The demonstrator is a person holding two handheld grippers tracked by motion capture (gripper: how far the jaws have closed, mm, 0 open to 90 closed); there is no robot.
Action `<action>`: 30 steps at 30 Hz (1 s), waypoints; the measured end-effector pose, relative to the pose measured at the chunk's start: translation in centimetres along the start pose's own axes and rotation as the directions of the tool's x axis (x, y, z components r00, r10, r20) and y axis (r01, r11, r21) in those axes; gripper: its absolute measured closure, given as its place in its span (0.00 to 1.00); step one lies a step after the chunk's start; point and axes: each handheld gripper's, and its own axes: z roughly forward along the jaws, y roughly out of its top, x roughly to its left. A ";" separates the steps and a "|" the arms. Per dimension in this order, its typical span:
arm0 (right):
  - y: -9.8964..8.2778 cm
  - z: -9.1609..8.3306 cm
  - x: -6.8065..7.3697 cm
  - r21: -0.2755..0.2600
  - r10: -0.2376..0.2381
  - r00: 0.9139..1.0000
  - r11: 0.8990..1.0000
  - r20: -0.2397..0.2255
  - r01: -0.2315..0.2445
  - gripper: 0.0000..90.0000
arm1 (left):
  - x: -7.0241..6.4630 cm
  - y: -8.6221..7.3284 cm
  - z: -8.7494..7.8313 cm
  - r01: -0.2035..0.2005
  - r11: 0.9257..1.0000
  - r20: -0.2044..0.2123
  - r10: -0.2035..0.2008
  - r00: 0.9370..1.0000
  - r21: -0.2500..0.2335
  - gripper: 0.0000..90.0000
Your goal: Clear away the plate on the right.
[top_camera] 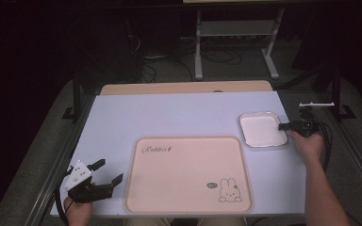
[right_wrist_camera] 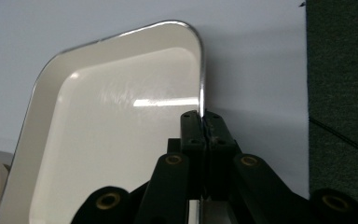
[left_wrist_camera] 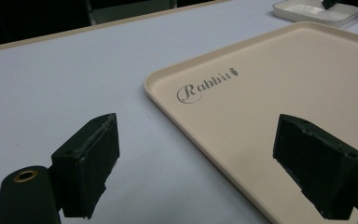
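Note:
A small white enamel tray (top_camera: pixel 262 130) with a thin metal rim rests at the right of the white table, just beyond the big tray's far right corner. My right gripper (top_camera: pixel 283 126) is shut on its right rim; in the right gripper view the two jaws of that gripper (right_wrist_camera: pixel 204 122) pinch the rim of the white tray (right_wrist_camera: pixel 112 130) between them. A large beige tray (top_camera: pixel 188 174) printed with "Rabbit" and a bunny lies at the front middle. My left gripper (top_camera: pixel 107 172) hovers open off its left edge, with nothing between its wide-set jaws (left_wrist_camera: pixel 200 163).
The white tabletop (top_camera: pixel 169 113) ends in a wooden strip at the far edge, and metal rails run along both sides. Behind it stand a metal frame (top_camera: pixel 235 42) and cables on dark floor. The beige tray (left_wrist_camera: pixel 279 107) holds nothing.

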 end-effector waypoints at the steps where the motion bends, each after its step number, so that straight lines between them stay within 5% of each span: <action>1: 0.0 0.0 0.0 0.000 0.000 1.000 1.000 0.003 0.000 0.98 | 0.0 0.0 0.0 0.001 1.000 0.000 -0.001 1.000 0.000 0.15; 10: -0.2 -0.7 -0.1 -0.017 0.054 0.998 0.998 0.018 -0.054 0.98 | 0.0 0.1 0.0 -0.003 1.000 0.003 0.003 1.000 -0.003 0.16; 21: -1.0 -2.9 -0.6 -0.071 0.115 0.989 0.990 -0.089 -0.121 0.98 | -0.1 0.1 -0.1 -0.004 1.000 0.001 0.004 1.000 -0.009 0.15; 30: -2.3 -4.8 -0.9 -0.062 0.154 0.971 0.984 -0.181 -0.168 0.98 | -0.2 0.2 -0.2 -0.007 1.000 0.002 0.007 1.000 -0.014 0.15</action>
